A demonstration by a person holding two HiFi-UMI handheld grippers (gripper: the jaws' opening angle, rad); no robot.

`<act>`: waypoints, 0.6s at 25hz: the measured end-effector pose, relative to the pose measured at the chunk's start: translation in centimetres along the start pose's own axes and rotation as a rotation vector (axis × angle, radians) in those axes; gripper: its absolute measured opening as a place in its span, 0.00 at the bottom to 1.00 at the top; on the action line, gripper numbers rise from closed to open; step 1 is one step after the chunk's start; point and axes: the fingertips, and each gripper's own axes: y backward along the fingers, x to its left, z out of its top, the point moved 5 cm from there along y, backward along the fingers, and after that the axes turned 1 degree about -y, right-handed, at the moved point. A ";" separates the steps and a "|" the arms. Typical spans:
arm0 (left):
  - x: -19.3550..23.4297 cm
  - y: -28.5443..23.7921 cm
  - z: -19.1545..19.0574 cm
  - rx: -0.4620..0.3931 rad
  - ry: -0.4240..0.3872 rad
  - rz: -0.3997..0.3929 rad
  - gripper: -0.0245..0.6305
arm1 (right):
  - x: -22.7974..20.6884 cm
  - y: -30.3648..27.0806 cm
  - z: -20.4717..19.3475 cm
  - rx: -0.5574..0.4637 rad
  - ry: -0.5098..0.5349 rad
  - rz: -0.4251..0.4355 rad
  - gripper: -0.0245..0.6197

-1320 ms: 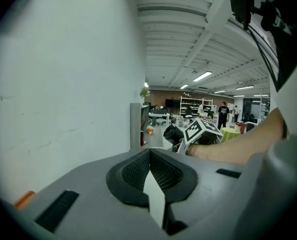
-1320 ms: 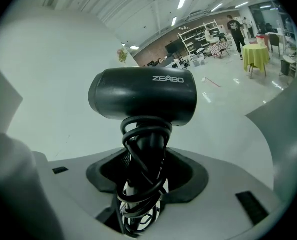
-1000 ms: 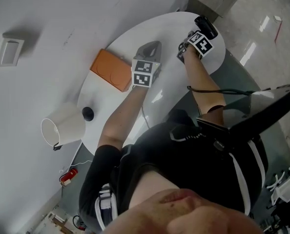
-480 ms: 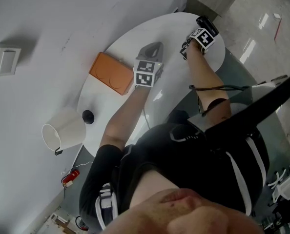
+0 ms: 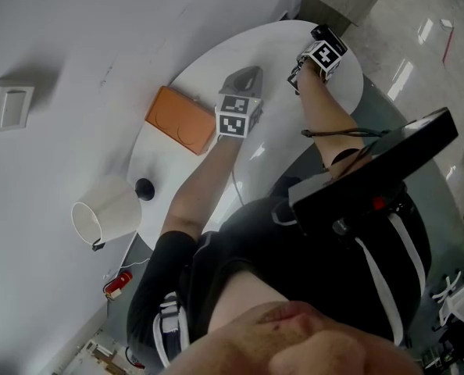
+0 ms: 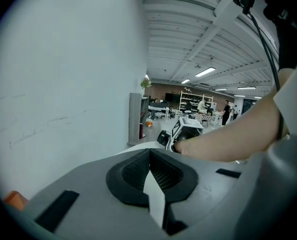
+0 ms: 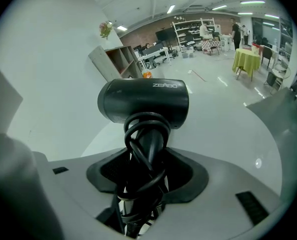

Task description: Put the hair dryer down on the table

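Note:
A black hair dryer [image 7: 143, 104] has its cord wound round the handle, and my right gripper [image 7: 147, 173] is shut on that handle. The barrel lies crosswise above the jaws, over the white round table [image 7: 223, 134]. In the head view the hair dryer [image 5: 328, 34] and right gripper [image 5: 318, 49] are at the table's far right edge. My left gripper [image 5: 246, 75] hovers over the table's middle. In its own view the left gripper [image 6: 149, 156] is shut, with its pads meeting and nothing between them.
An orange box [image 5: 177, 119] lies on the table [image 5: 275, 131] left of the left gripper. A white lampshade [image 5: 107, 209] with a black base [image 5: 144, 187] sits at the near left edge. A black bar-shaped device [image 5: 372, 182] juts across the person's chest.
The black bar-shaped device in the foreground has swung lower and to the left. Both grippers and the hair dryer have barely shifted.

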 end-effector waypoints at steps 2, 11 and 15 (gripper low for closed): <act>0.3 -0.1 -0.1 0.006 0.003 0.002 0.09 | 0.5 -0.4 0.1 0.005 0.014 0.002 0.39; 0.0 -0.4 -0.4 0.016 0.020 -0.002 0.09 | 1.2 -0.7 0.6 0.025 0.021 -0.060 0.40; -0.2 -0.5 -0.4 0.016 0.023 -0.002 0.08 | 1.4 -0.8 0.6 0.033 0.022 -0.092 0.40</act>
